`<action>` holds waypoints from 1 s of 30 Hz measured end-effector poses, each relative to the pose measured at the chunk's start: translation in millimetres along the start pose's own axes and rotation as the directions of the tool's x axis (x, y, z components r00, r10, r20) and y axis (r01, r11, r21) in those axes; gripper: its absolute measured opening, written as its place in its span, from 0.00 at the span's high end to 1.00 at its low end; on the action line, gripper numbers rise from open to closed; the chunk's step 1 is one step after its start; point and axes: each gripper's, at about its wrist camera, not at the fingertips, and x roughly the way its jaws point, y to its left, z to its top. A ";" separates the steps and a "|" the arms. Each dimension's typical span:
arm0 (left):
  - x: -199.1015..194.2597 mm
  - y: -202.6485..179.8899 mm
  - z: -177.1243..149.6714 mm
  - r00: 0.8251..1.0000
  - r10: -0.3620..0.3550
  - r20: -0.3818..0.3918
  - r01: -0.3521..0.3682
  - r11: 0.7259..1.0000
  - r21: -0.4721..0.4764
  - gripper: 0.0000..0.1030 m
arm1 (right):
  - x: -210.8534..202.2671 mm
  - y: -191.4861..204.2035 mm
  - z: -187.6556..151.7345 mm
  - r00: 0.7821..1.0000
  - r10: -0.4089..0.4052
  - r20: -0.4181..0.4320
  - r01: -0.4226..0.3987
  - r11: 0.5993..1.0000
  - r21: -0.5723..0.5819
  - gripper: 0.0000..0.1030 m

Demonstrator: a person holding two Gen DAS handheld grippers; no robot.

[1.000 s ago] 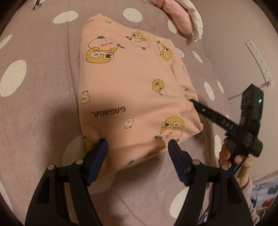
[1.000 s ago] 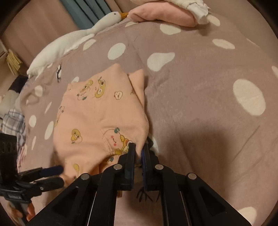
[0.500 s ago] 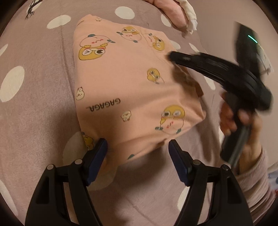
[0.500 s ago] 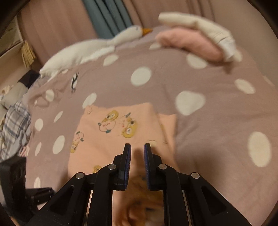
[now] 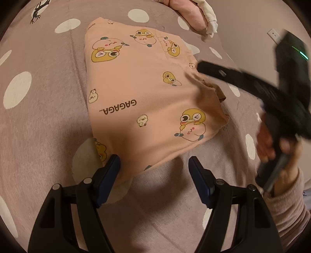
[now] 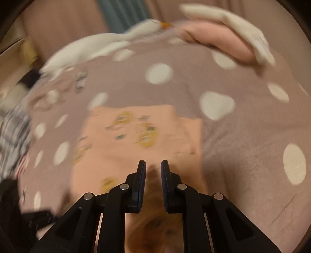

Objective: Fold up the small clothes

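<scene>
A folded peach garment (image 5: 145, 93) printed with yellow cartoon ducks lies flat on the dotted mauve bedspread (image 5: 38, 116). My left gripper (image 5: 153, 158) stands open over the garment's near edge, its left finger at the corner, with no pad pressing on cloth. My right gripper (image 5: 202, 67) hovers blurred above the garment's right side, held by a hand (image 5: 272, 144). In the right wrist view the garment (image 6: 136, 136) lies below the right gripper (image 6: 153, 163), whose jaws stand a narrow gap apart with nothing between them.
A folded pink and white pile (image 5: 186, 11) sits at the far edge of the bed, also in the right wrist view (image 6: 219, 39). A white goose plush (image 6: 97, 46) lies at the back left, plaid cloth (image 6: 13, 136) at the left. A power strip (image 5: 274, 35) hangs on the wall.
The right gripper let go of the garment's right edge, parted slightly, rose and swung over the garment. The left gripper stayed open at the near edge.
</scene>
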 end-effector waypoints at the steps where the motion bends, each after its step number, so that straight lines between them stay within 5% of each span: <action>1: 0.9 -1.8 0.8 1.000 0.004 0.001 -0.004 1.000 -0.002 0.29 | -6.6 8.4 -6.2 1.000 0.005 0.006 -0.005 0.999 -0.040 0.87; 5: 2.9 -5.0 3.1 1.000 0.018 0.003 -0.018 1.000 -0.012 0.29 | -17.9 20.3 -26.7 0.999 0.033 -0.011 -0.034 0.993 -0.114 0.87; 11: -11.7 -8.2 -2.1 0.997 0.048 0.063 -0.047 0.999 -0.024 0.29 | -3.1 9.4 -57.5 0.987 -0.089 -0.131 0.071 0.988 -0.136 0.87; 20: -26.8 -2.4 41.5 0.954 0.210 0.212 -0.209 0.977 -0.027 0.31 | -1.0 -3.8 -66.6 0.994 -0.052 -0.091 0.047 0.997 -0.063 0.87; 23: -13.9 6.2 58.0 0.949 0.247 0.194 -0.243 0.969 -0.047 0.41 | -2.9 -1.6 -70.1 0.995 -0.053 -0.083 0.047 0.997 -0.067 0.87; 30: 7.4 21.3 67.4 0.956 0.253 0.149 -0.241 0.966 -0.093 0.38 | -4.4 -7.1 -73.1 0.997 -0.021 -0.080 0.018 0.999 -0.045 0.87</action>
